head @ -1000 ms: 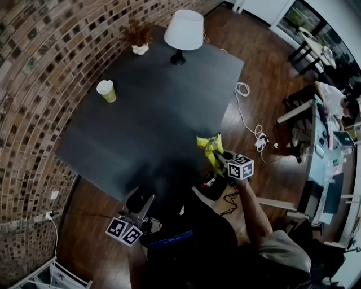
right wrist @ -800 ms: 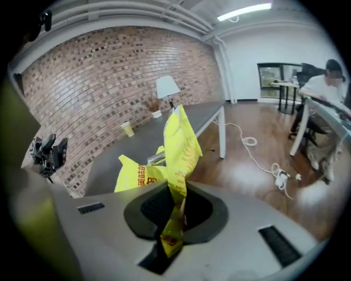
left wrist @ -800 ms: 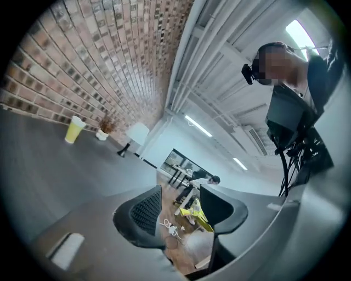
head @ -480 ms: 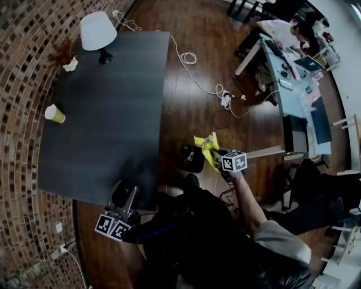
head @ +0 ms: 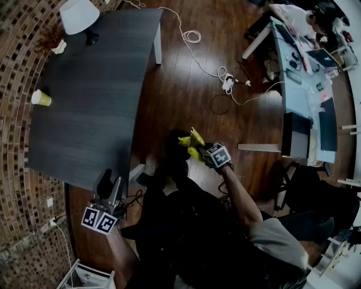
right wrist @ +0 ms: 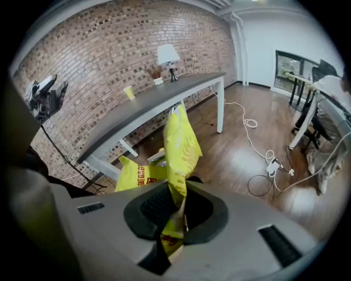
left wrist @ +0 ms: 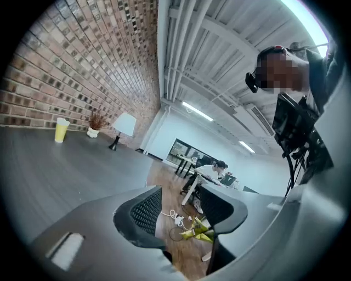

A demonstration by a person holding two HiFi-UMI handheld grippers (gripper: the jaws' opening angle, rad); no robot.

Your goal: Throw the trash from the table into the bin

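My right gripper (head: pixel 202 153) is shut on a yellow snack bag (head: pixel 190 142), held over the wooden floor beside the dark table (head: pixel 84 113). A black bin (head: pixel 171 145) sits on the floor right by the bag. In the right gripper view the bag (right wrist: pixel 179 144) stands up out of the shut gripper (right wrist: pixel 175 217), and a second yellow piece with red print (right wrist: pixel 136 174) shows lower left. My left gripper (head: pixel 108 191) hangs open and holds nothing at the table's near edge. In its own view the left gripper (left wrist: pixel 178 211) frames the distant bag (left wrist: pixel 197 233). A yellow paper cup (head: pixel 40 98) stands on the table.
A white lamp (head: pixel 78 15) and a small plant (head: pixel 52 42) stand at the table's far end. White cables and a power strip (head: pixel 228 84) lie on the floor. A desk (head: pixel 304 84) with a seated person lies to the right.
My right gripper has carried the yellow bag away from the table's edge and down toward the black bin. The head view has swung right, so the table sits further left.
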